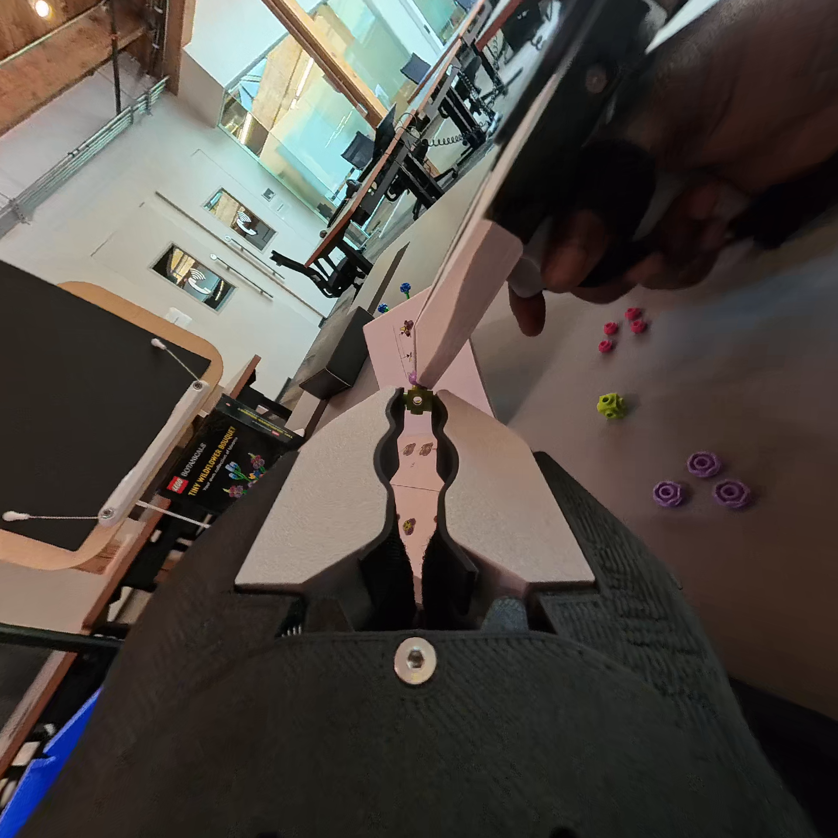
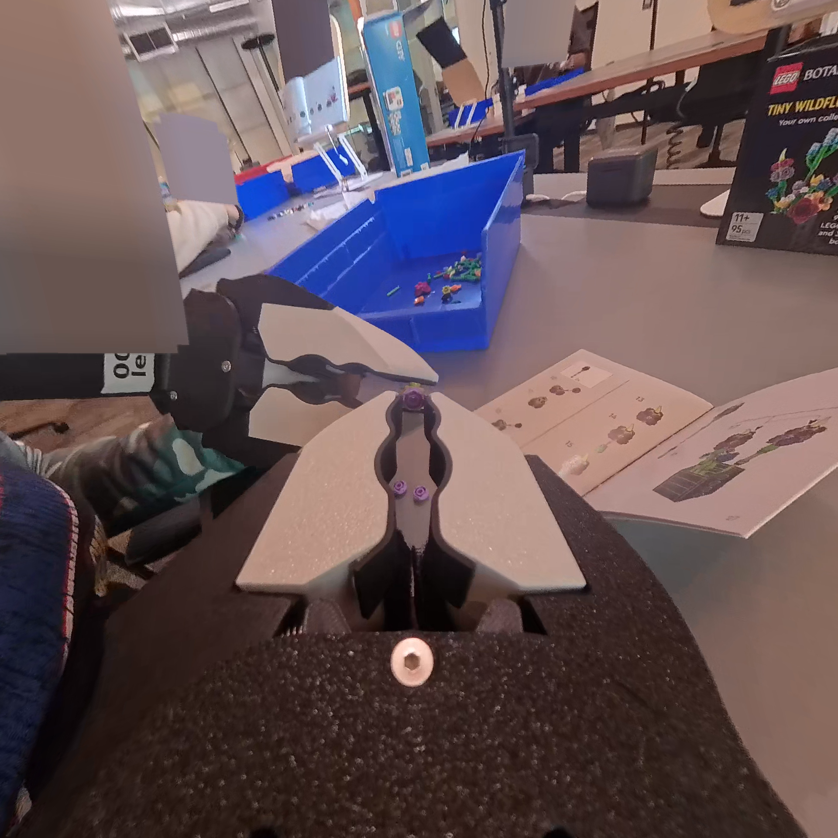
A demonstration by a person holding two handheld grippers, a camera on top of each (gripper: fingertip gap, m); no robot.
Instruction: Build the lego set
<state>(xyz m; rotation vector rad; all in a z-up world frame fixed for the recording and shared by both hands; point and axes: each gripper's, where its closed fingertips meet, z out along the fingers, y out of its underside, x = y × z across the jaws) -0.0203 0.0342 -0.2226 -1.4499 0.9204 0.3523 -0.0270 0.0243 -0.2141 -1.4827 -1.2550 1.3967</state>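
Observation:
My left gripper (image 1: 418, 401) is shut on a small olive-green piece with side studs (image 1: 417, 400), held above the table. My right gripper (image 2: 412, 399) is shut on a purple flower piece (image 2: 413, 399) and presses it against the green piece; its fingers (image 1: 458, 326) come in from above in the left wrist view, and a bit of purple (image 1: 411, 376) shows at the joint. The left gripper's fingers (image 2: 344, 344) reach in from the left in the right wrist view. Three loose purple flower pieces (image 1: 702, 463) lie on the grey table; two of them (image 2: 410, 490) show between my right fingers.
Several small red pieces (image 1: 621, 328) and a lime-green studded piece (image 1: 611, 405) lie on the table. The open instruction booklet (image 2: 635, 435) lies right of the grippers. A blue bin (image 2: 499, 254) holds several loose pieces. The black set box (image 2: 789, 149) stands at far right. Less than 4 cm separates the two grippers' tips.

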